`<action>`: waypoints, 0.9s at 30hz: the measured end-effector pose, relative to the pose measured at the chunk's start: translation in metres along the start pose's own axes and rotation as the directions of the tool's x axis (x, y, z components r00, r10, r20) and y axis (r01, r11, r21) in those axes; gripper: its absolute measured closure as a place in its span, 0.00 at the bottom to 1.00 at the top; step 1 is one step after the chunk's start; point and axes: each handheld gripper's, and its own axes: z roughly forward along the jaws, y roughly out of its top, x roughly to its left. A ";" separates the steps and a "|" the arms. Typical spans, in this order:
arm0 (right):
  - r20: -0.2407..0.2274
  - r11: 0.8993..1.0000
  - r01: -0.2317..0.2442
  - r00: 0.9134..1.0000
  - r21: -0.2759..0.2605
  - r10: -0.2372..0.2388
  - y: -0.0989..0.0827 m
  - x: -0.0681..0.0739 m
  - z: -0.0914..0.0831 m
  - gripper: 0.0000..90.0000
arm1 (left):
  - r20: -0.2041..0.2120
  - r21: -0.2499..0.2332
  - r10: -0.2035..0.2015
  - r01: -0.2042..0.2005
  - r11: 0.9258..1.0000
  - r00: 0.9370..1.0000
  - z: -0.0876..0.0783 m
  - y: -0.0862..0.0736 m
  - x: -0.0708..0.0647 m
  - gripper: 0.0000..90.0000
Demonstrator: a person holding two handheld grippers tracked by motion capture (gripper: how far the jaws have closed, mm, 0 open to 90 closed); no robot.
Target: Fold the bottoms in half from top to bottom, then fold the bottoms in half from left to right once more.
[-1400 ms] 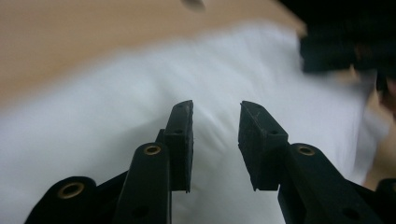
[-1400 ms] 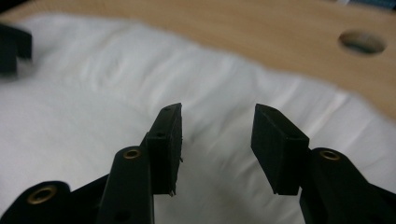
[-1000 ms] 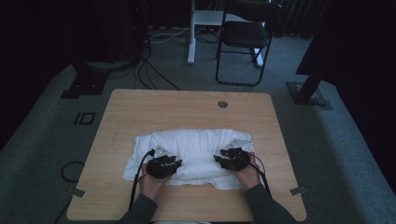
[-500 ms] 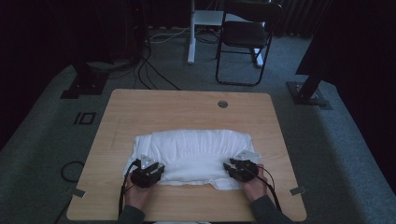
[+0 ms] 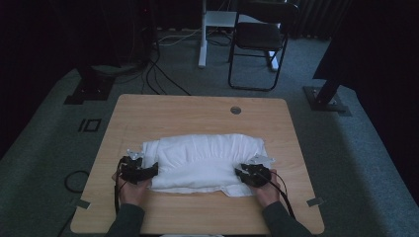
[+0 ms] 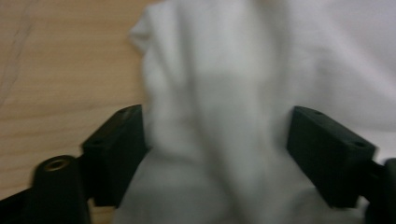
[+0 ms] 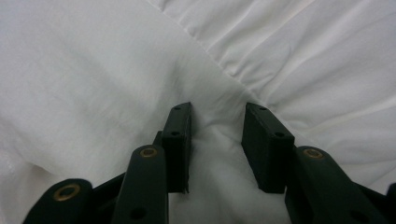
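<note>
The white cloth [image 5: 202,163] lies bunched into a wide, rumpled band across the middle of the bench [image 5: 197,113], nearer your edge than the far edge, its long side running left to right. Gathered folds run along its top; a flatter flap sticks out at its near right corner.

Your left gripper [image 5: 150,170] sits at the cloth's left end, close to the bench's left edge. Its jaws have just been opening and now stand wide. In the left gripper view a blurred fold of cloth [image 6: 219,116] rises between the two fingers [image 6: 116,149], loose in the gap; the cloth brushes the inner faces but is not pinched. Bare wood of the bench [image 6: 60,70] shows to the left of that fold.

Your right gripper [image 5: 242,173] sits at the cloth's right end, toward the near right part of the bench. Its jaws stand at a narrow gap, tips pressed down into the cloth [image 7: 140,70]. In the right gripper view a small ridge of fabric rises between the fingers [image 7: 180,140]; whether the pads actually clamp it you cannot tell from here.

Both of your hands rest low on the bench, the left hand [image 5: 131,190] and the right hand [image 5: 267,192] behind their grippers, cables trailing back toward you.

Beyond the far edge, on the grey carpet, a black chair [image 5: 259,42] stands.
</note>
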 end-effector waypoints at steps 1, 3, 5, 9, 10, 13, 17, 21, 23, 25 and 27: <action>-0.001 1.000 -0.001 1.000 -0.002 0.001 0.000 0.000 0.000 0.68 | 0.006 0.005 -0.005 0.005 1.000 1.000 0.001 -0.001 0.001 0.22; 0.001 1.000 -0.001 1.000 -0.003 0.001 0.000 0.000 0.001 0.68 | 0.001 0.005 -0.008 0.008 1.000 1.000 0.002 -0.003 0.002 0.22; 0.003 1.000 -0.006 1.000 -0.004 0.006 0.000 0.001 0.001 0.68 | 0.001 0.014 -0.014 0.014 1.000 1.000 0.004 -0.004 0.003 0.21; 0.010 1.000 -0.008 1.000 -0.005 0.008 0.000 0.002 0.000 0.68 | -0.002 0.004 -0.008 0.008 1.000 1.000 0.004 -0.006 0.003 0.20; 0.010 1.000 -0.008 1.000 -0.006 0.008 -0.001 0.002 0.000 0.68 | -0.002 -0.001 -0.008 0.008 1.000 1.000 0.004 -0.007 0.004 0.20; 0.011 1.000 -0.012 1.000 -0.009 0.013 -0.001 0.002 0.000 0.68 | -0.001 -0.011 -0.009 0.009 1.000 1.000 0.003 -0.009 0.004 0.20; 0.011 1.000 -0.009 1.000 -0.013 0.009 -0.002 0.002 0.000 0.68 | -0.037 0.001 -0.015 0.015 1.000 0.999 0.002 -0.011 0.003 0.15; 0.008 1.000 -0.008 1.000 -0.016 0.009 -0.002 0.001 0.000 0.68 | -0.073 0.012 -0.052 0.053 0.999 0.996 0.002 -0.013 0.007 0.04; 0.007 1.000 -0.010 1.000 -0.018 0.010 -0.002 0.001 0.000 0.68 | -0.074 0.005 -0.061 0.062 0.998 0.995 0.001 -0.015 0.009 0.04; 0.007 1.000 -0.010 1.000 -0.020 0.010 -0.003 0.001 0.000 0.68 | -0.073 0.007 -0.056 0.057 0.998 0.996 0.000 -0.016 0.008 0.04; 0.006 1.000 -0.011 1.000 -0.021 0.011 -0.003 0.001 0.000 0.68 | -0.071 0.003 -0.053 0.054 0.999 0.996 -0.001 -0.017 0.007 0.05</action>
